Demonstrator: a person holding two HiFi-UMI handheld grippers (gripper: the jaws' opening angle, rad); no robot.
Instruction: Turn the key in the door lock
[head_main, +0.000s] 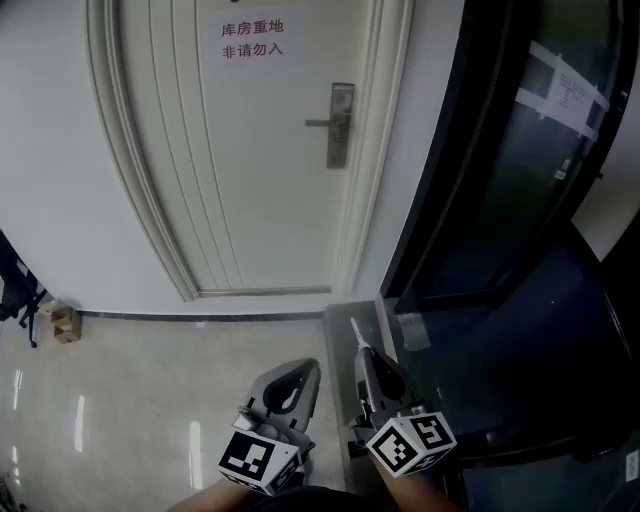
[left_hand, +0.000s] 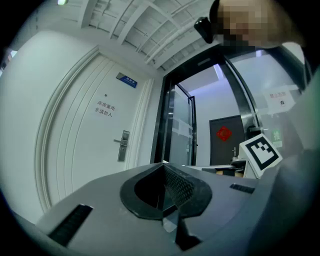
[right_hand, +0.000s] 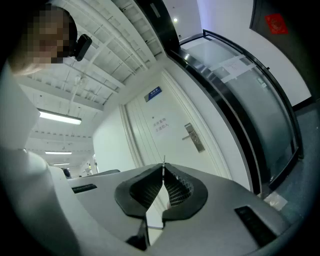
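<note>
1. Head cam is looking forward and steeply down from up high, taking in the floor and the door a little ahead.
2. Left gripper cam is sitting low, peering over its jaws and tilting up at the door.
3. Right gripper cam is doing the same, rolled sideways a bit.
4. All three are catching the door, lock and sign.

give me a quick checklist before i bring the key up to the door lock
1. Key gripped in the right gripper: ok, jaws shut on it, thin blade sticks out past the tips.
2. Left gripper out of the way: ok, jaws together, empty, held low.
3. Lock plate in sight with nothing in front: ok.
4. Door shut: ok.
5. Keyhole found: cannot tell, too small.
6. Key at the lock: not ok, far off.
</note>
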